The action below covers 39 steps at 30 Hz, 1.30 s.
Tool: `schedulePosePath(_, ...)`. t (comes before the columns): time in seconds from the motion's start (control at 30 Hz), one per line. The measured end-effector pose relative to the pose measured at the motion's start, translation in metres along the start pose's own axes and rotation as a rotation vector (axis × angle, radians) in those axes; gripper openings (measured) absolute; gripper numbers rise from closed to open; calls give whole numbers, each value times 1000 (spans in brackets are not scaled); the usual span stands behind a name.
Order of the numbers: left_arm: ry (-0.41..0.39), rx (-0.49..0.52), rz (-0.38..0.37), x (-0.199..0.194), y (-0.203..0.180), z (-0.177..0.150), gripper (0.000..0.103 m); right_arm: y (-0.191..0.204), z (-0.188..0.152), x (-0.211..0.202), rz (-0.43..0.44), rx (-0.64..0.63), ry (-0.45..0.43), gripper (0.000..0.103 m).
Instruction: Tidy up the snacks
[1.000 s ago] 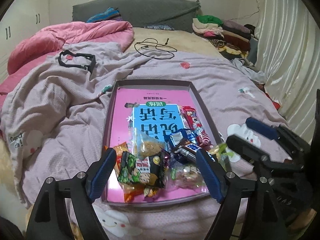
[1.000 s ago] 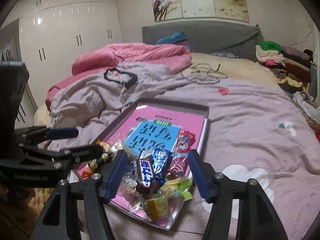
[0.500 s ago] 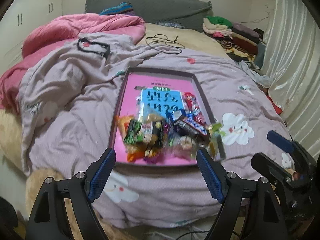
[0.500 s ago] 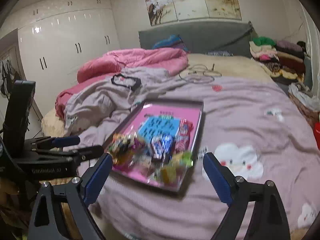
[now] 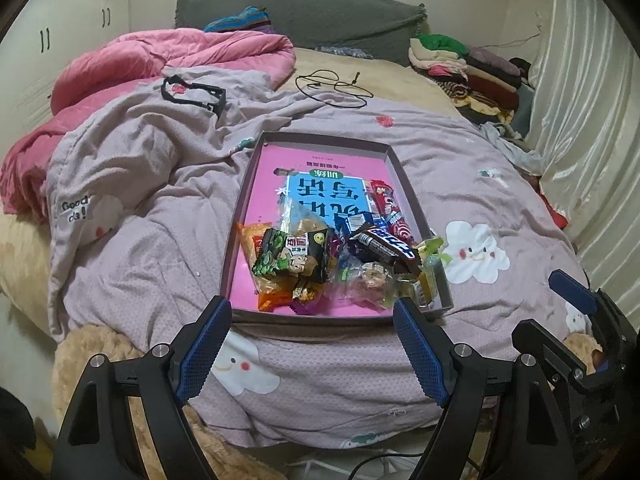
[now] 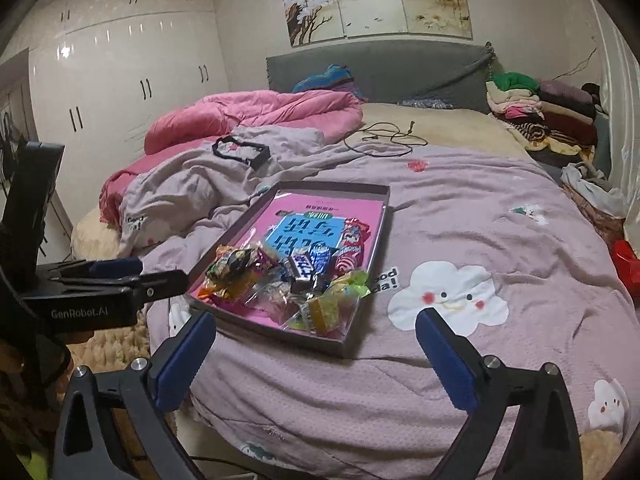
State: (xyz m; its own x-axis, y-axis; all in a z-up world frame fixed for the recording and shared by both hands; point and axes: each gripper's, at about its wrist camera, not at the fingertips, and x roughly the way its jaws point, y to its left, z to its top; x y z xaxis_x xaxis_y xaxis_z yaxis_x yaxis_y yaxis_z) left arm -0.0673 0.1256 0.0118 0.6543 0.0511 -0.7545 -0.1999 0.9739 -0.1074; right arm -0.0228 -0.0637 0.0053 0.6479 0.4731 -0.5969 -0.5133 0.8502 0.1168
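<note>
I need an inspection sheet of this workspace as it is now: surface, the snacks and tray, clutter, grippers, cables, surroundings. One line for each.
Surface: bed with a lilac cloud-print cover, rumpled on the left.
Job's things: shallow box tray with a pink printed sheet inside; snack pile heaped at its near end; green-black packet on the left of the pile, dark chocolate bar on the right.
Clutter: black strap frame on the cover; pink duvet; folded clothes stack.
Grippers: left gripper open, empty, just short of the tray; right gripper open, empty, near the bed's edge.
Cables: thin black cord looped beyond the tray.
Surroundings: white wardrobe, grey headboard, wall painting.
</note>
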Motion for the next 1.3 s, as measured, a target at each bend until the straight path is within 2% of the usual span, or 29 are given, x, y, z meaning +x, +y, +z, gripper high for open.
schedulePosePath(1.3,3,7,23,0,2,2,84,-5,-1,4,-30,20,4,102)
